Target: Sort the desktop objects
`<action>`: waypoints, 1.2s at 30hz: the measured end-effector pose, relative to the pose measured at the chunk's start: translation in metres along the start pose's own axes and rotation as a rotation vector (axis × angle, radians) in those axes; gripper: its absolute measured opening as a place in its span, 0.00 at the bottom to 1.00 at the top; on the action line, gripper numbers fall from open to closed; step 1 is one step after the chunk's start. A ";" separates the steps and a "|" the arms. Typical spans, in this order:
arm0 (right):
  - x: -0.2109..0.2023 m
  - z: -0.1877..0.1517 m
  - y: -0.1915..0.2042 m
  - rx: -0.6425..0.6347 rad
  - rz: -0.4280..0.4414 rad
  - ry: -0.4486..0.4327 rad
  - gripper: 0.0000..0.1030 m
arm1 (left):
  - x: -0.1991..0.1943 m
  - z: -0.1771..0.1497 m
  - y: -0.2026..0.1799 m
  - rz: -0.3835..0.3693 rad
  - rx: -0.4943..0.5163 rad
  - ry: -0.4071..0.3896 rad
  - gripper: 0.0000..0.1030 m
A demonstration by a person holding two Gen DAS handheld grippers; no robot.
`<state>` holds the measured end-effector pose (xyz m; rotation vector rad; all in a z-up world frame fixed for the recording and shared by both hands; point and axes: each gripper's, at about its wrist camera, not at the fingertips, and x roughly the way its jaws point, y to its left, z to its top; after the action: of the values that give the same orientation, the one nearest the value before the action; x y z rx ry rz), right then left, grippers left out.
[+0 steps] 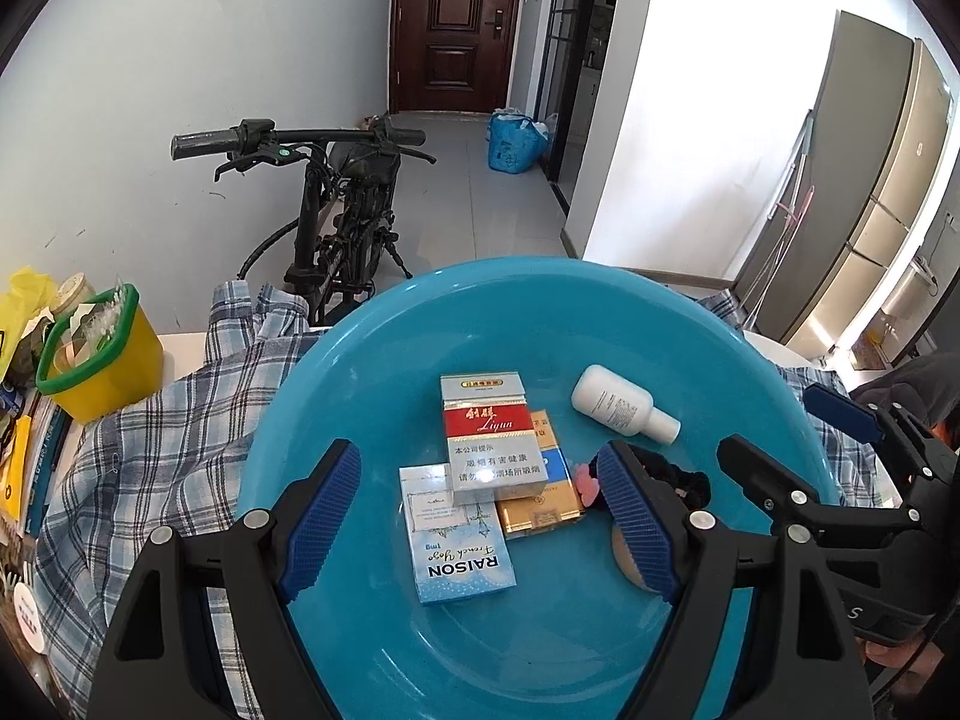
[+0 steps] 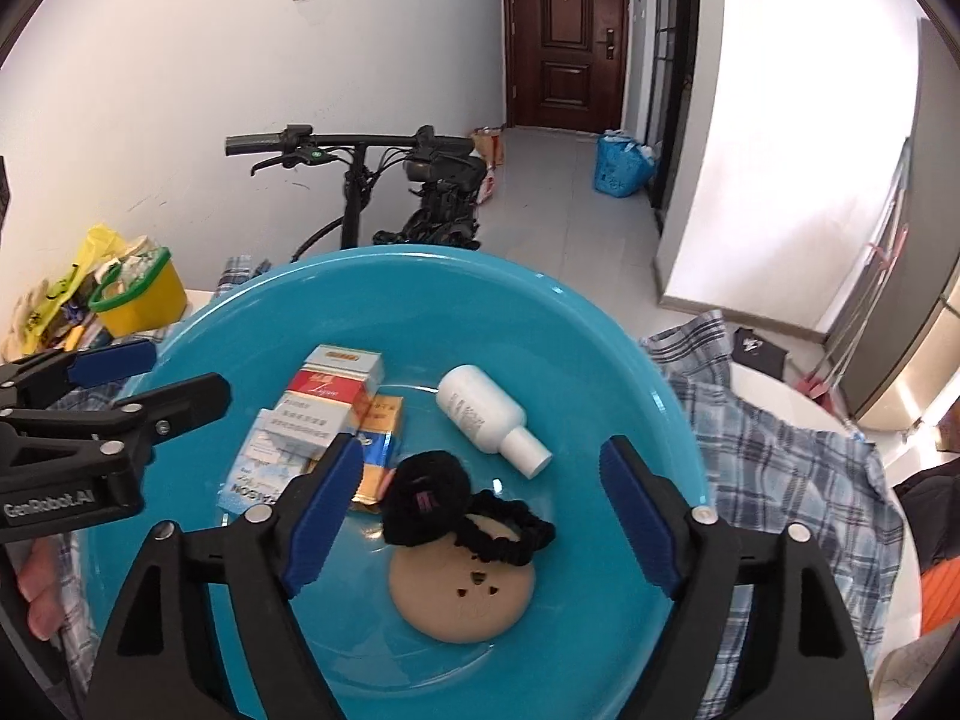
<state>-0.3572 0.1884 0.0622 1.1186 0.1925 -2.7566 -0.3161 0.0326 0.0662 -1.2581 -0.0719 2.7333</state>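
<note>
A blue basin (image 1: 540,276) (image 2: 420,258) holds a red-and-silver cigarette pack (image 1: 489,426) (image 2: 330,390) lying across a gold pack (image 1: 546,504) (image 2: 381,420) and a light-blue Raison pack (image 1: 456,546) (image 2: 258,468). Beside them lie a white bottle (image 1: 618,405) (image 2: 480,411), black scrunchies (image 2: 426,498) and a tan round disc (image 2: 462,594). My left gripper (image 1: 477,456) (image 2: 174,372) hangs open over the packs. Over the scrunchies and the disc my right gripper (image 2: 480,450) (image 1: 786,426) is open too, holding nothing.
A plaid shirt (image 1: 150,450) (image 2: 780,450) lies under and around the basin. A yellow bin with a green rim (image 1: 102,354) (image 2: 141,294) and stacked books (image 1: 24,468) stand at the left. A bicycle (image 1: 336,210) leans behind the table. A steel fridge (image 1: 870,180) is at the right.
</note>
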 end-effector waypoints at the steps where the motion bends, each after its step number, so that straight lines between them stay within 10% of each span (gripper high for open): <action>1: -0.004 0.001 0.001 -0.015 -0.022 -0.025 0.87 | -0.004 0.000 0.000 0.002 -0.001 -0.018 0.81; 20: -0.105 0.016 -0.028 0.139 -0.015 -0.443 1.00 | -0.120 -0.010 -0.011 0.212 0.015 -0.683 1.00; 36: -0.129 0.011 -0.019 0.114 -0.007 -0.488 1.00 | -0.149 -0.021 -0.012 0.145 -0.017 -0.744 1.00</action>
<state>-0.2776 0.2179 0.1616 0.4337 -0.0235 -2.9725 -0.2031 0.0232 0.1665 -0.1927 -0.0766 3.1649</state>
